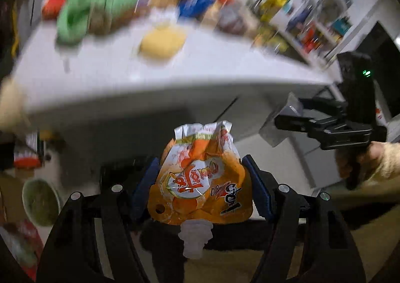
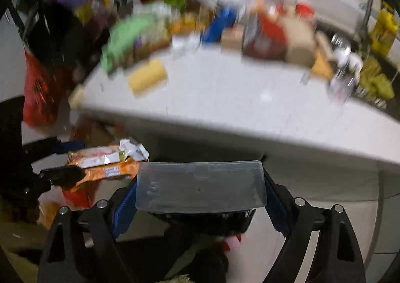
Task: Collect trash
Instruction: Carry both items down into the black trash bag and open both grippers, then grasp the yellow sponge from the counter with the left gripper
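Left gripper [image 1: 201, 183]: black two-finger claw with blue pads, clamped on a crumpled orange foil drink pouch [image 1: 200, 183] with a translucent white spout. The pads press on the pouch's two side edges; the spout points back toward the camera and the torn silver top points away. The pouch hangs in the air, below and in front of the counter edge.

Right gripper [image 2: 200, 188]: the same black claw with blue pads, closed on a clear, shallow rectangular plastic container [image 2: 200, 186]. The pads bear on its two short ends, and its long side lies crosswise between the fingers. In the right wrist view the pouch [image 2: 105, 163] appears just left of the container, carried at about the same height.

White countertop [image 1: 175, 78]: beyond both claws, its near edge running across each view. A yellow block-shaped item [image 1: 162, 43], possibly a sponge, lies alone on the bare part. Behind it is a blurred heap of packets, among them a green bag [image 1: 87, 8].

Red plastic bag [image 2: 37, 93]: hanging off the counter's left end.
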`<move>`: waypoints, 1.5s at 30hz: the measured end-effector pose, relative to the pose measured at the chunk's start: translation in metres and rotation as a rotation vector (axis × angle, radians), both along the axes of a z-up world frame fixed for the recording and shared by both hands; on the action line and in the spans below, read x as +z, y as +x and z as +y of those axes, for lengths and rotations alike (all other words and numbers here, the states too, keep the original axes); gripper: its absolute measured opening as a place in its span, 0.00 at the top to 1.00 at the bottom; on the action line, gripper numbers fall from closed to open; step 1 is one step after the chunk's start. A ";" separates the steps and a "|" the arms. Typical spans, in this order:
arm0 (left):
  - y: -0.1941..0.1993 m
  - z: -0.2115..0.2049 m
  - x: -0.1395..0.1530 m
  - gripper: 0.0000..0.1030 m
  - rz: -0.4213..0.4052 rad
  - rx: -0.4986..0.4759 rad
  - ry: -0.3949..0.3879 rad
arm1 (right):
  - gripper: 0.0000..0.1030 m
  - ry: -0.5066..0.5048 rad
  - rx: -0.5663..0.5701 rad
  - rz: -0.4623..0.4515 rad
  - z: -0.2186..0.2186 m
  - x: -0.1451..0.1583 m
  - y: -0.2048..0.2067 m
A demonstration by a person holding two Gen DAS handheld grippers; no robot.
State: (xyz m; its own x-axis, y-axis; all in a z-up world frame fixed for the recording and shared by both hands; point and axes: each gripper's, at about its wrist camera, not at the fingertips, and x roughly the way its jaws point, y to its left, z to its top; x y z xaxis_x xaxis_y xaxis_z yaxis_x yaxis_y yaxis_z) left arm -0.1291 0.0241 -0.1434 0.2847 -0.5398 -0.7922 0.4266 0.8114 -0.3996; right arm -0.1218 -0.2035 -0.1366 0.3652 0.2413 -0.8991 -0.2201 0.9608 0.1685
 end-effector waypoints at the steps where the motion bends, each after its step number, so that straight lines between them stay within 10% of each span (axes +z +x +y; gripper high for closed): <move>1: 0.002 0.000 -0.025 0.35 0.032 0.006 0.026 | 0.17 0.008 -0.005 0.025 0.002 -0.017 0.001; 10: 0.031 -0.013 -0.191 0.28 0.229 0.042 0.238 | 0.16 -0.116 -0.048 0.260 0.028 -0.190 0.027; 17: 0.043 0.003 -0.244 0.24 0.307 0.113 0.339 | 0.14 -0.177 -0.068 0.260 0.028 -0.217 0.034; 27: 0.023 0.021 -0.126 0.21 0.173 0.157 0.200 | 0.13 -0.028 0.007 0.133 0.026 -0.105 0.025; 35: 0.029 0.000 0.037 0.11 -0.298 0.107 0.089 | 0.05 0.066 0.027 -0.180 0.023 0.038 0.020; 39: 0.072 -0.020 0.052 0.11 -0.414 0.063 0.127 | 0.05 0.079 -0.060 -0.250 0.005 0.062 0.036; 45: 0.117 -0.045 0.034 0.11 -0.378 -0.001 0.184 | 0.05 0.096 -0.191 -0.269 -0.024 0.077 0.042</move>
